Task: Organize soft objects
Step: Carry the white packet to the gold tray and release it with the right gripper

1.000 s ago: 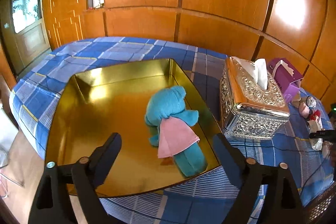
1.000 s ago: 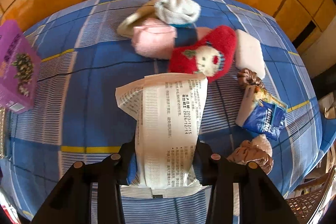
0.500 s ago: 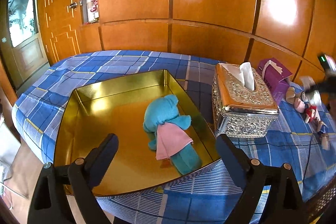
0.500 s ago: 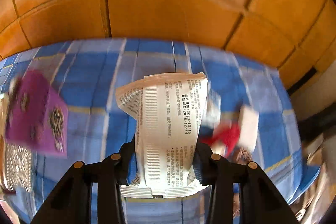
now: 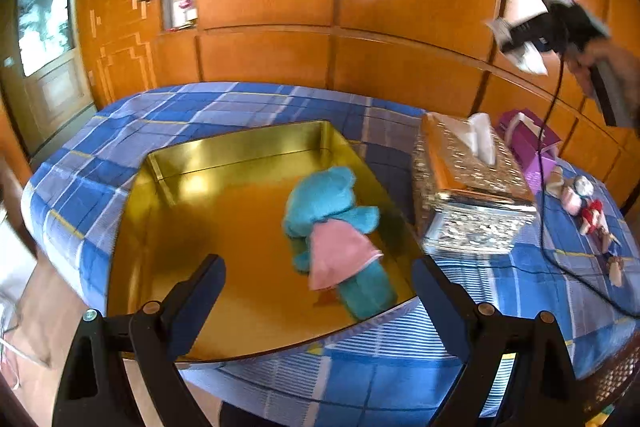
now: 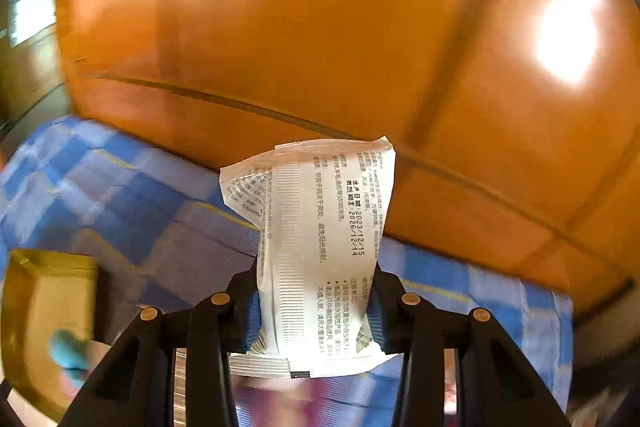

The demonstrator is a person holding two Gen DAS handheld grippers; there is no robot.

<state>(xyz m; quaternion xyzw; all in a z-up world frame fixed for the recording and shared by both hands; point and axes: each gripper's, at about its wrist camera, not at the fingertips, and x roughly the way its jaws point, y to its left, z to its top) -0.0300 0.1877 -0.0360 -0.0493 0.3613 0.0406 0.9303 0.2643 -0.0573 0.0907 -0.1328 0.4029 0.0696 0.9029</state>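
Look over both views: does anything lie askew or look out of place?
Only mildly: the teal plush toy lies slantwise on its side in the gold tray, its pink cloth rumpled. The white packet sits squarely between the right gripper's jaws.

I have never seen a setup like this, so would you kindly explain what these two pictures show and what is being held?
No robot here: a person holds a two-finger gripper in each hand, each with a fisheye camera looking along its fingers. The left view shows the open, empty left gripper over a gold tray holding a teal plush, on a blue checked cloth. Beside the tray stands a silver tissue box; small soft toys lie farther right. The right gripper shows there in the air. Its own view shows it clamped on a white packet.
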